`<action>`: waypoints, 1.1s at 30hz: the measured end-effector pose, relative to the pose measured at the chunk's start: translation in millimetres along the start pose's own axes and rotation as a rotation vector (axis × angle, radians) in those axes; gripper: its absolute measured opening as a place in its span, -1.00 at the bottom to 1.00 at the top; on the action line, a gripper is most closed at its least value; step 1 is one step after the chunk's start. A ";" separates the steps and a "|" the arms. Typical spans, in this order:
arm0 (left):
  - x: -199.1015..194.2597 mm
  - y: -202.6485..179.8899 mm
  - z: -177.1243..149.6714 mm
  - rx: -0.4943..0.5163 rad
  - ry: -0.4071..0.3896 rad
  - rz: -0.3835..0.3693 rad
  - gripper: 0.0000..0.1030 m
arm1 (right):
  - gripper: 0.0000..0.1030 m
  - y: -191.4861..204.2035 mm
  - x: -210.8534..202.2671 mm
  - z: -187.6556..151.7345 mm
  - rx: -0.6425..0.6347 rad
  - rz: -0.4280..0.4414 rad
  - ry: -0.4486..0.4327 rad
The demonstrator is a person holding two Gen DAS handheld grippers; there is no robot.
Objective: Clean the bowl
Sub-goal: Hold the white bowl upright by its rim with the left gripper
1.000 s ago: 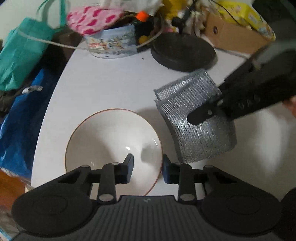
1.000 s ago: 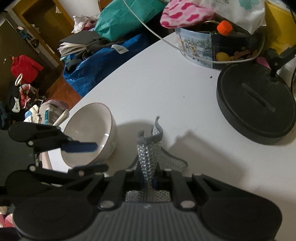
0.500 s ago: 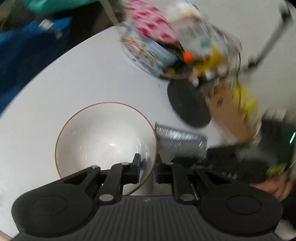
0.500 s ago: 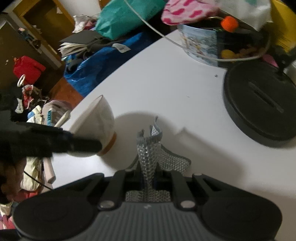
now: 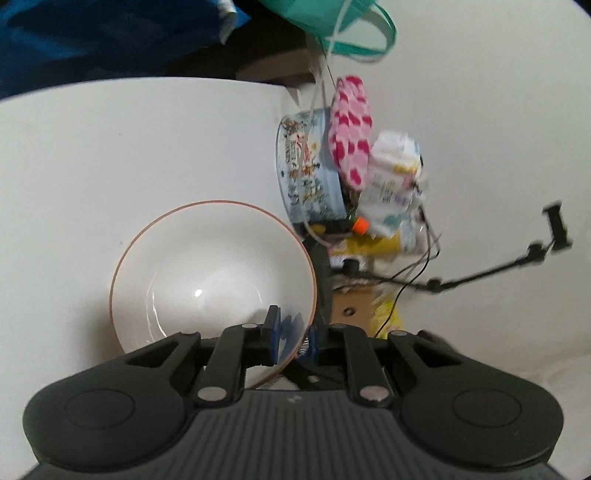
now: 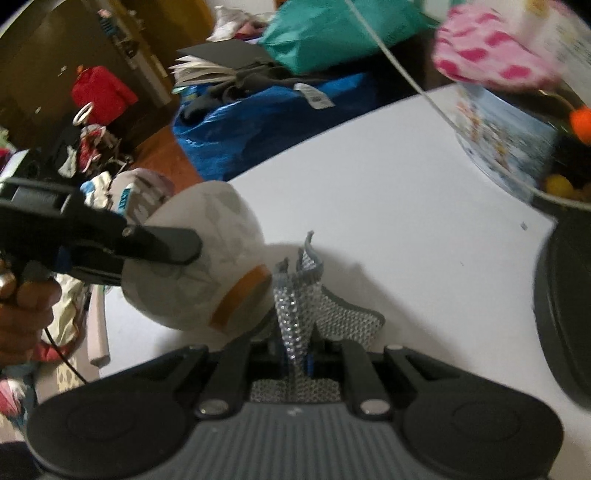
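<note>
A person's left gripper [image 5: 291,338] now clamps the rim of the white bowl [image 5: 212,275], its jaws having just closed from straddling that rim a second ago, one pad inside the wall and one outside. The bowl, which sat flat on the tabletop [image 6: 388,206] a moment earlier, hangs lifted and tipped on its side at centre left of the right wrist view, its orange-banded foot [image 6: 242,299] turned toward the silver mesh scouring cloth [image 6: 299,295]. The right gripper [image 6: 295,356] keeps its jaws nearly closed on that cloth, a fold standing up between them just beside the bowl's foot. With both tools in hand, scrubbing looks ready to begin, though the cloth faces the outside of the bowl, not its inside.

Clutter crowds the far edge: a printed tin [image 5: 308,166] with a pink spotted cloth [image 5: 351,129] draped over it at centre right of the left wrist view, a black round base [image 6: 565,295] at the right edge of the right wrist view, and a blue bag [image 6: 266,114] and teal bag [image 6: 332,33] beyond the tabletop. None sits between cloth and bowl.
</note>
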State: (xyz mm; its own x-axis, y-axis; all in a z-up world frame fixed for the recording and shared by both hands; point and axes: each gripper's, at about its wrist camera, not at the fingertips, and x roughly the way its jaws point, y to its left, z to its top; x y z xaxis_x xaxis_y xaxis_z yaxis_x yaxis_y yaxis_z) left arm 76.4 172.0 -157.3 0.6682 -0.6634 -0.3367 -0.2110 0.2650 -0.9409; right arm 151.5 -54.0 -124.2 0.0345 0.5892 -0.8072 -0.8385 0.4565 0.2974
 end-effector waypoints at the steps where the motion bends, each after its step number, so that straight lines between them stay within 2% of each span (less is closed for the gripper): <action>1: 0.7 0.9 0.7 -0.013 -0.004 -0.007 -0.72 | -0.81 1.9 3.3 0.9 -0.014 0.006 0.003; 7: 2.0 10.6 1.4 -0.096 -0.019 -0.060 -0.68 | -0.81 17.7 21.3 -0.7 -0.155 0.048 0.033; 11: 3.4 12.7 1.2 -0.101 -0.009 -0.062 -0.65 | -0.81 22.1 18.4 -2.1 -0.212 0.088 0.047; 15: 5.4 13.5 0.2 -0.101 0.004 -0.057 -0.64 | -0.83 16.8 4.6 -0.4 -0.178 0.106 0.012; 18: 6.1 16.2 -1.7 -0.111 0.011 -0.068 -0.64 | -0.83 8.4 1.7 1.2 -0.132 0.076 -0.020; 22: 6.7 18.7 -4.4 -0.124 0.011 -0.080 -0.64 | -0.83 -0.7 14.1 1.6 -0.096 0.070 0.008; 28: 8.8 18.7 -3.8 -0.136 0.001 -0.084 -0.64 | -0.83 18.1 19.0 -3.3 -0.233 0.112 0.048; 33: 10.1 18.8 -3.0 -0.144 -0.002 -0.087 -0.63 | -0.83 29.0 8.1 -6.9 -0.287 0.133 0.029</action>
State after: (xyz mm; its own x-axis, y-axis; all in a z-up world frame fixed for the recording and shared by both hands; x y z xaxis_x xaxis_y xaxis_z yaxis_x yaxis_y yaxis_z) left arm 77.1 168.2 -178.5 0.6898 -0.6780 -0.2540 -0.2523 0.1038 -0.9621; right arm 123.6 -40.6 -125.7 -0.0977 0.6100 -0.7863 -0.9540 0.1677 0.2486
